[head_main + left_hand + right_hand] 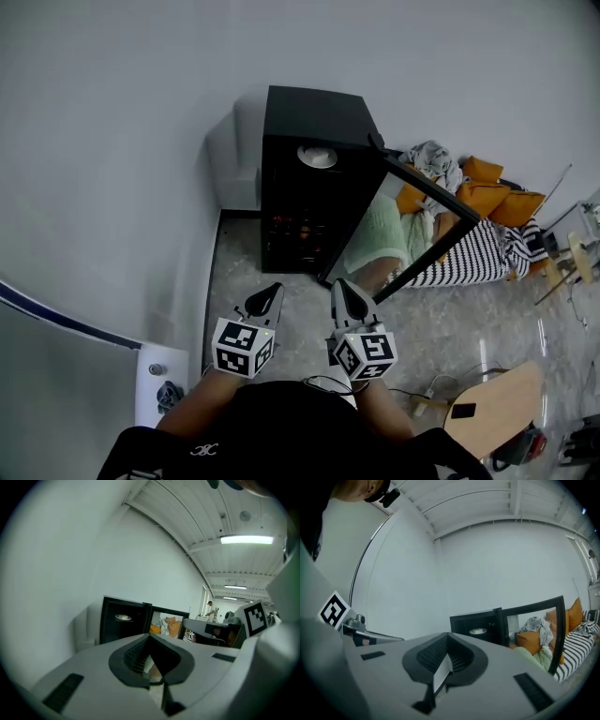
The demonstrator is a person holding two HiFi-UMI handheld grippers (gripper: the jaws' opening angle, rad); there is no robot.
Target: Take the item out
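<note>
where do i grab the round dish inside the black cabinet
Probably take the dish by its near rim, coming in through the open front of the black cabinet. It lies flat and shallow on the upper shelf, so only the edge can be pinched; the door stands open at the right, so keep left of it.

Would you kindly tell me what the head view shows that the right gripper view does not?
Only the head view shows the wooden table and reddish items low in the black cabinet. Only the right gripper view shows the ceiling. Both show that cabinet, its glass door open, the white dish inside, orange cushions and striped fabric.
</note>
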